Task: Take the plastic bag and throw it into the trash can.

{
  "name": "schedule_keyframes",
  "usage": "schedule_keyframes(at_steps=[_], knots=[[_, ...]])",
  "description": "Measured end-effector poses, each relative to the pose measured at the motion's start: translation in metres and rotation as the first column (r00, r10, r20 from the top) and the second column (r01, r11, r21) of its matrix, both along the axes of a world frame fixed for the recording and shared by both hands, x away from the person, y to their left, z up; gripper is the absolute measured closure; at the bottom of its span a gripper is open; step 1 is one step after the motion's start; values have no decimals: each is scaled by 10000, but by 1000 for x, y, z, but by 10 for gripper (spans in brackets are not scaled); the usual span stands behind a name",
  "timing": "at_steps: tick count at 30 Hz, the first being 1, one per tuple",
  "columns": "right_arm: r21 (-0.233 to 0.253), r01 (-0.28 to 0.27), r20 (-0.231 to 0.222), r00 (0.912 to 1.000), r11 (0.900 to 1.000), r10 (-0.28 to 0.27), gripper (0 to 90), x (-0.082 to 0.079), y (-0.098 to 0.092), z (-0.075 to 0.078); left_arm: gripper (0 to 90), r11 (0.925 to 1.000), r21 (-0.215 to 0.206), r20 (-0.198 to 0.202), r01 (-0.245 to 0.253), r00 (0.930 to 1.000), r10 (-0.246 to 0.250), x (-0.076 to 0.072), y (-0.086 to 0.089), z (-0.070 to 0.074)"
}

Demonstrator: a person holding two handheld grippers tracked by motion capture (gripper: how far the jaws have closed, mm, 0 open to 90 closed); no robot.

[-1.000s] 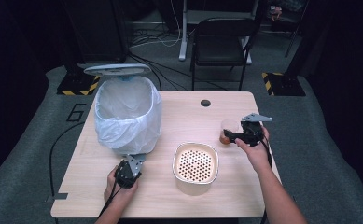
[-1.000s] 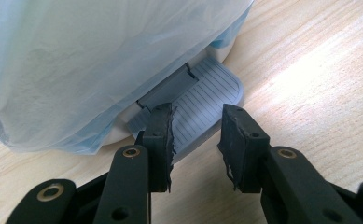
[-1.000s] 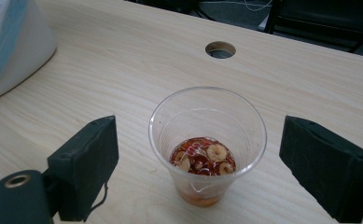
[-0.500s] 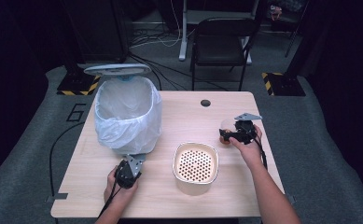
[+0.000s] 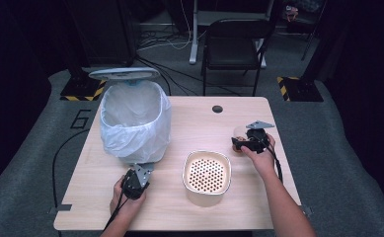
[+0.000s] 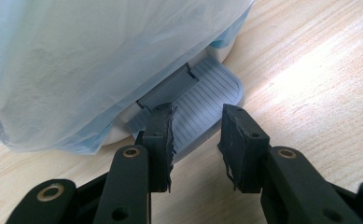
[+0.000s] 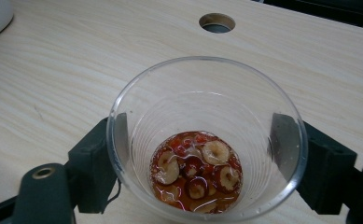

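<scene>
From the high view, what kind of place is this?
Probably a lab or recording studio, not a kitchen: a lone wooden table on grey carpet, dark surroundings, loose cables and hazard-striped stand bases behind.

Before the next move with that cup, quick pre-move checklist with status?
1. Right gripper has the clear cup between its jaws, one on each side of the wall: ok.
2. Cup upright, red fruit slices and liquid settled at the bottom: ok.
3. Bin lid up, liner bag open at the top: ok.
4. Left gripper at the bin pedal, jaws apart over it: ok. Whether it is pressing down: cannot tell.
5. Perforated strainer bowl standing on the table between cup and bin, nothing in it: ok.
6. Grip firm enough to tilt the cup: cannot tell.
</scene>
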State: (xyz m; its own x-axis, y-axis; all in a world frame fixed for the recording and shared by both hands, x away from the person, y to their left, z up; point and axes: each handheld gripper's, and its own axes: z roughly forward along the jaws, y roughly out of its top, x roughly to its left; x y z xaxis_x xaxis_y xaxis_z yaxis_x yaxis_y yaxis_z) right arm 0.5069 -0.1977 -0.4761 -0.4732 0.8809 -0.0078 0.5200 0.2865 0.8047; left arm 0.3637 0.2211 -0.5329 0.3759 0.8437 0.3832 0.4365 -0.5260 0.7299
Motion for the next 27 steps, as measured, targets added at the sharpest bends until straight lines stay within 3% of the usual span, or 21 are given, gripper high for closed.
schedule_keyframes(at_steps=[9, 27], knots=[[-76, 0, -61, 10000, 10000, 0, 283, 0, 0, -9, 643, 10000, 21, -5, 4, 10000, -4, 0, 0, 0], [11, -401, -145, 9991, 9992, 401, 401, -2, -3, -6, 643, 10000, 28, -3, 3, 10000, -3, 0, 0, 0]])
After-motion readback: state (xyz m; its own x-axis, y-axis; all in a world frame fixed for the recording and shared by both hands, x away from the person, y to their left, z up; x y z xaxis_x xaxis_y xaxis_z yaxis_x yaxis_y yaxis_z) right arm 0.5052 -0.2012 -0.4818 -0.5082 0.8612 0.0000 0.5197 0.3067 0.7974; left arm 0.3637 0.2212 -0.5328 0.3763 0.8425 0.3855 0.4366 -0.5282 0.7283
